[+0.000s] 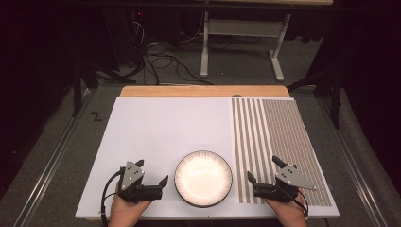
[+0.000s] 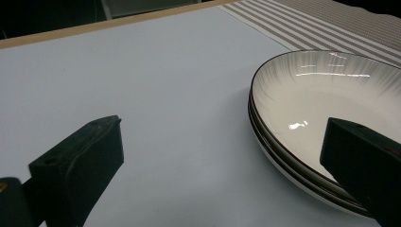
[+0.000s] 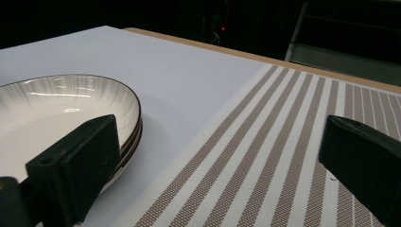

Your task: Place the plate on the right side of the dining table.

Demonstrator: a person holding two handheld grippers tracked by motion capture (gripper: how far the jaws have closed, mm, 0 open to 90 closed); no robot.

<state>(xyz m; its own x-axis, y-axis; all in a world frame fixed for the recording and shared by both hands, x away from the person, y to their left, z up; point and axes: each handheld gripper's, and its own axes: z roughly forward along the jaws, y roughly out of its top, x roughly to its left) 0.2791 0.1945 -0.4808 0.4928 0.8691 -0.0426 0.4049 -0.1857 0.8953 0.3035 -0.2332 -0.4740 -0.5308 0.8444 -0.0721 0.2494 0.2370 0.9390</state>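
Two white plates with dark rims lie stacked [image 1: 203, 178] near the front edge of a white board [image 1: 165, 127]. Left of the stack my left gripper [image 1: 152, 171] rests open and holds nothing. In the left gripper view the stack [image 2: 326, 94] lies by the right jaw, and the left gripper [image 2: 222, 125] has bare board between its jaws. On the other side of the plates my right gripper [image 1: 261, 166] is open over a striped placemat [image 1: 279, 142]. The right gripper view has the plates [image 3: 56, 109] behind the left jaw and the right gripper [image 3: 220, 120] above the placemat [image 3: 265, 156].
The placemat covers the right part of the board, with broad stripes on its left half and fine ones on its right. A wooden table edge [image 1: 203, 91] runs along the back. Beyond it are cables and a metal table frame [image 1: 241, 42] on the floor.
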